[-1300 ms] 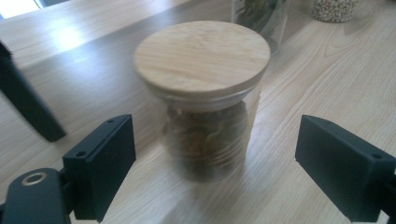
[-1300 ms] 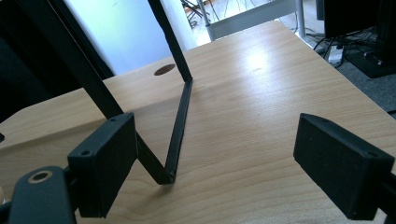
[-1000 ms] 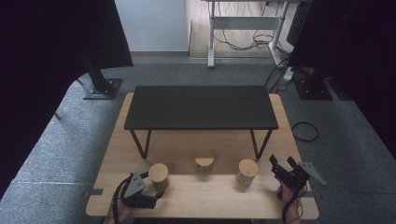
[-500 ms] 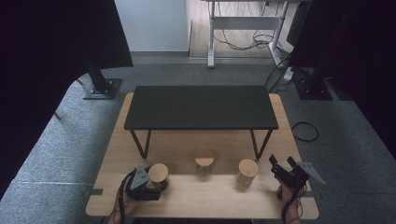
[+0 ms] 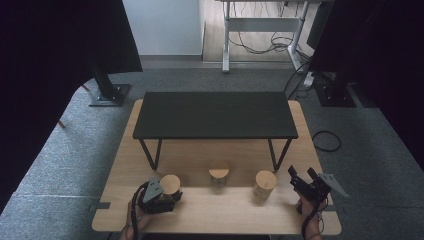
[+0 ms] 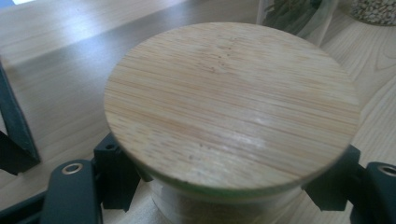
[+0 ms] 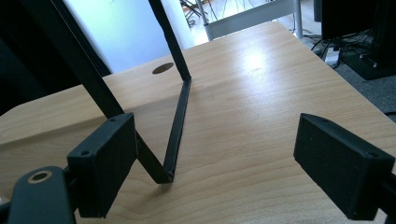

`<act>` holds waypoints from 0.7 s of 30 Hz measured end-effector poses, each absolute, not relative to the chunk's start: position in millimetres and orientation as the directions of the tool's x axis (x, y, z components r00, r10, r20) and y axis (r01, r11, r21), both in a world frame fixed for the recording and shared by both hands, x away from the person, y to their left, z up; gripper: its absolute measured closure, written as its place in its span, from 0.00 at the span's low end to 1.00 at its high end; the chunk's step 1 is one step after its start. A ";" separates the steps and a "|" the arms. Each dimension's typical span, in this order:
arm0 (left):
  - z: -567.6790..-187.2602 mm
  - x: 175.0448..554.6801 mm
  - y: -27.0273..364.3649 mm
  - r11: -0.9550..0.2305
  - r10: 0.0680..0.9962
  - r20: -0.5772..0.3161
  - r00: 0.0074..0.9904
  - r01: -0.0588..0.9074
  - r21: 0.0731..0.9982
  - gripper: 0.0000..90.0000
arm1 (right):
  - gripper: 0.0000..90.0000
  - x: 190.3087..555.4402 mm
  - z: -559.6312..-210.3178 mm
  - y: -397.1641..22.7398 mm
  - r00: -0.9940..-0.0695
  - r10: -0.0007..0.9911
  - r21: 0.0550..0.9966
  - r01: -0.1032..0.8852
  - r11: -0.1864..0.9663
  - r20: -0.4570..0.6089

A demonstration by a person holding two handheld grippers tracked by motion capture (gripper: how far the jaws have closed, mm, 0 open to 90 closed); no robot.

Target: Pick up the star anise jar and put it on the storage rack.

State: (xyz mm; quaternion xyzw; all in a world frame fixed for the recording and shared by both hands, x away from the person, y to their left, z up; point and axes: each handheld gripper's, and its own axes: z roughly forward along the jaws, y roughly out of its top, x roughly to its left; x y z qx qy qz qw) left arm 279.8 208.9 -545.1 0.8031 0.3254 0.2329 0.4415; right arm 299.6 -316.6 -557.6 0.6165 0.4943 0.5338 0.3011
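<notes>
Three glass jars with bamboo lids stand in a row on the wooden table (image 5: 210, 212): a left jar (image 5: 170, 183) (image 6: 229, 102), a middle jar (image 5: 219, 172) and a right jar (image 5: 265, 183). My left gripper (image 5: 169, 195) (image 6: 229, 191) has just been closing, and its jaws now press on the left jar's glass body from both sides, just under the lid. My right gripper (image 5: 304, 176) (image 7: 219, 163) rests at the table's right front corner, apart from the right jar. Its jaws stand wide open with nothing between them.
A low black shelf (image 5: 215, 115) on thin metal legs spans the table's far half; one leg (image 7: 180, 116) stands just ahead of my right gripper. The left gripper view catches two more jars at its top edge, one with green contents (image 6: 294, 14) and one with pale beans (image 6: 378, 8).
My left gripper has slid forward to the left jar, and its jaws have closed around it. The right gripper and the other jars have stayed put.
</notes>
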 end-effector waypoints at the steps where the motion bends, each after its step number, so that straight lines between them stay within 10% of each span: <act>1: -545.0 279.6 208.7 -0.400 0.730 0.091 0.677 0.316 0.861 0.28 | 0.14 299.6 -557.6 -316.6 -0.059 0.931 0.899 0.288 -0.331 0.361; 21: -519.7 266.4 210.1 -0.398 0.710 0.125 0.693 0.248 0.883 0.28 | 0.15 299.8 -557.7 -317.1 -0.063 0.929 0.897 0.291 -0.333 0.365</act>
